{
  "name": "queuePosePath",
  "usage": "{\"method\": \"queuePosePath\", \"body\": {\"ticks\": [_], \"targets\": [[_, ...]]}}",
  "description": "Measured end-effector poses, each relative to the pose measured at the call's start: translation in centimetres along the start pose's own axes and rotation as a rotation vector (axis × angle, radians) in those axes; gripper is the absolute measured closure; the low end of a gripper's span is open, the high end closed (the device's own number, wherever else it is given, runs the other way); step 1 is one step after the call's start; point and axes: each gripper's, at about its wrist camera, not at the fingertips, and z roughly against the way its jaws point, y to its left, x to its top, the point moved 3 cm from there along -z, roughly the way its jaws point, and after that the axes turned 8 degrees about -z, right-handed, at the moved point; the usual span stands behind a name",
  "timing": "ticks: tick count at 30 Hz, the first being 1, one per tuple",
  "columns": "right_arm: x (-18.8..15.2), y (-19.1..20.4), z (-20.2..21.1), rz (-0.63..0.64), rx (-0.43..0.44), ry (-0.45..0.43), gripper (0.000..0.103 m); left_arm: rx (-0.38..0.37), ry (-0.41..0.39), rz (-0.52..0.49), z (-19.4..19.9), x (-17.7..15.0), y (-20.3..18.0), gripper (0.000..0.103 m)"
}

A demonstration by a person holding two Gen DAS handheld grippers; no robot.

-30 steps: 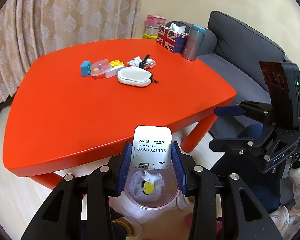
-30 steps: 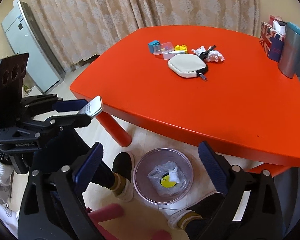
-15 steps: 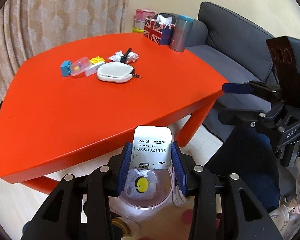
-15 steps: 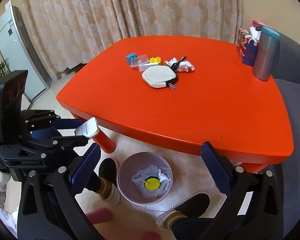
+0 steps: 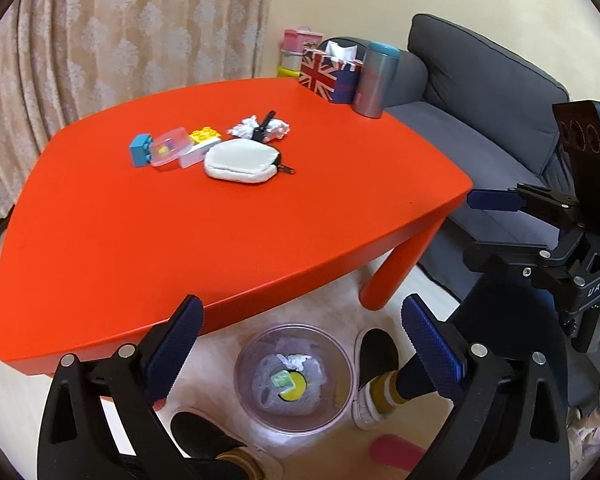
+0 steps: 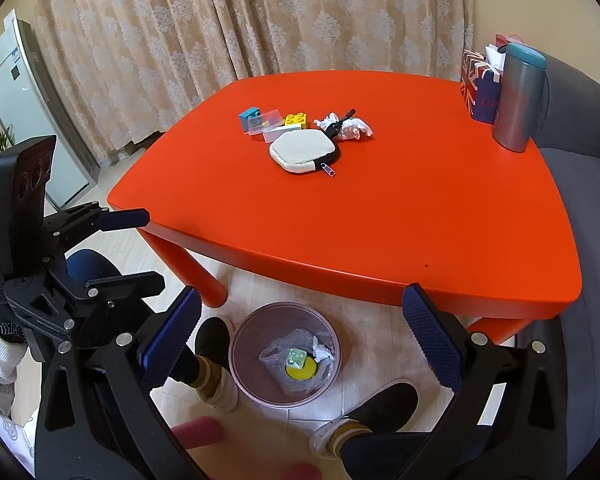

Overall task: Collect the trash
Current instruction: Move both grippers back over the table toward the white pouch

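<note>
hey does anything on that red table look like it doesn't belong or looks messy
Yes. Crumpled white tissue lies loose near the far middle of the red table, touching a small black object beside the white zip pouch. It looks like litter among toys. Nothing looks spilled or broken.

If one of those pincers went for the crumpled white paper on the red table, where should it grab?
Probably the right-hand lump of the crumpled paper, from above, jaws straddling its width. It bulges up free there; a black pen-like thing lies across the middle, and the white pouch crowds the near side.
</note>
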Motion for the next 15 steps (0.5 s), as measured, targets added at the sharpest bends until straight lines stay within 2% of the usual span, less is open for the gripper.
{"method": "queuePosePath", "body": {"ticks": [15], "targets": [[0.1, 1.1, -0.2, 0.015, 0.013, 0.002, 0.004, 0.033, -0.008, 0.038, 1.1, -0.3, 1.4, 0.008]]}}
